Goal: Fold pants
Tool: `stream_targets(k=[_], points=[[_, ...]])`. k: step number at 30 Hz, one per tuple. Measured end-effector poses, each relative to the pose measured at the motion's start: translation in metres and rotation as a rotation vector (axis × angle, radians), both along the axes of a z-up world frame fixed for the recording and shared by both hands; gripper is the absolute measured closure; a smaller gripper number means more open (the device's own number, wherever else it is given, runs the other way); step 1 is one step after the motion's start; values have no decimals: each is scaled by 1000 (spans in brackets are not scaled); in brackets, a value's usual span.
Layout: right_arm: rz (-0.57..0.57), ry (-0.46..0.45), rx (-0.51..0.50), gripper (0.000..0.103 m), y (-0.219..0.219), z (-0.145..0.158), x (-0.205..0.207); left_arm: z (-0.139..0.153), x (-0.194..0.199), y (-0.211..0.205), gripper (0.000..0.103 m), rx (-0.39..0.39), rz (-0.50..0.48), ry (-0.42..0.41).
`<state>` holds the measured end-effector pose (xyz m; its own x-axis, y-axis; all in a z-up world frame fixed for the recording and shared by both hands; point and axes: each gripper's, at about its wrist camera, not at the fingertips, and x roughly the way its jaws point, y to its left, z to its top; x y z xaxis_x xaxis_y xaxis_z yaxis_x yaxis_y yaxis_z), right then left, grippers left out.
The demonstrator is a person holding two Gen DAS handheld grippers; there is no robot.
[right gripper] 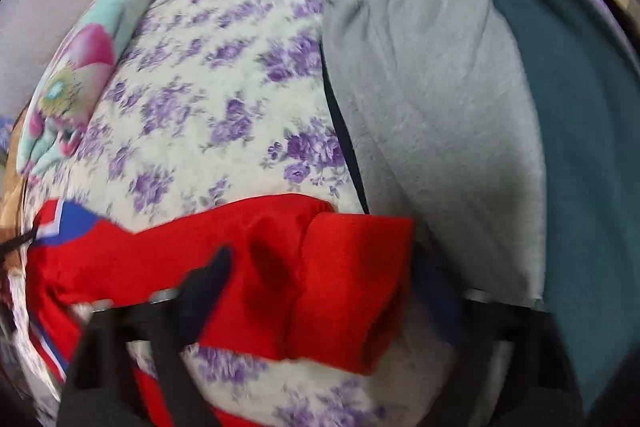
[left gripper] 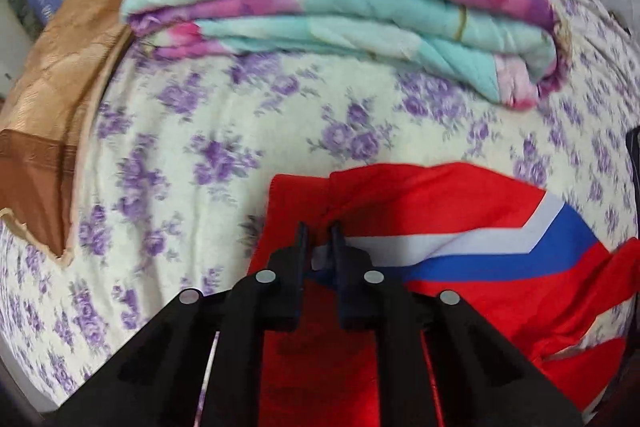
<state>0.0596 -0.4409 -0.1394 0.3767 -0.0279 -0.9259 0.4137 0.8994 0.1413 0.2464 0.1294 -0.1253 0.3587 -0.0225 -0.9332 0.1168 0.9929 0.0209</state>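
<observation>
The red pants (left gripper: 460,203) with a white and blue stripe lie on the floral bedsheet (left gripper: 208,115). My left gripper (left gripper: 319,231) is shut on a bunched fold of the red fabric near the stripe. In the right wrist view the red pants (right gripper: 304,267) lie folded across the lower middle. My right gripper (right gripper: 324,263) is open, its jaws wide apart on either side of the red fold, with the left finger (right gripper: 212,275) over the fabric and the right one blurred.
A folded turquoise and pink quilt (left gripper: 340,7) lies at the far side of the bed. A brown blanket (left gripper: 52,107) lies at left. Grey (right gripper: 432,107) and teal (right gripper: 580,147) garments lie to the right of the pants.
</observation>
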Motion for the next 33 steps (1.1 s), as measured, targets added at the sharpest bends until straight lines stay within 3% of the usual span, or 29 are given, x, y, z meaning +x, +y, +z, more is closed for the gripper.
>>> stream_targets(k=[1,2,7,9,11,13,14,15,16,17,18,20,22,24,27,29,31,32,33], points=[[28,-4,64,85,-1,-1,5,3,-1,4,93,-1,20,-9],[36,-30,89,87,1,7,8,6,-3,8,93,-8,41,-17],[167,-254,10,88,22,86,21,42,-21,47,93,-68,191,-108],[216,-299,-15,87,28,100,35,57,-29,60,93,-64,233,-145],[247,-283,-31,87,33,95,61,62,-29,69,93,-53,269,-151],[249,-246,-48,74,34,70,98,54,-24,78,92,-45,313,-132],[242,-218,-84,42,32,57,114,49,-22,79,87,-21,335,-124],[223,-174,-146,21,32,46,122,41,-19,82,83,30,361,-117],[170,-85,-268,21,28,30,134,29,-14,83,66,123,401,-83],[133,-23,-320,21,25,23,139,23,-12,85,57,163,429,-49],[102,-10,-307,21,22,23,138,21,-14,88,57,161,446,-36],[88,-113,-191,21,21,37,125,27,-28,94,51,77,454,-64],[180,-150,-209,21,37,46,114,34,-49,99,35,41,443,-98],[274,-189,-162,21,52,45,107,37,-73,102,33,19,415,-118],[410,-149,-42,23,77,25,109,29,-109,93,28,-48,391,-77],[400,-94,-54,22,76,2,115,14,-136,88,28,-85,410,-23],[339,-27,-40,29,57,-19,124,-2,-160,90,28,-110,453,28],[292,-39,-46,38,50,-14,125,-6,-172,93,28,-121,479,46],[251,-43,-42,37,48,-6,126,-8,-180,96,28,-132,498,51]])
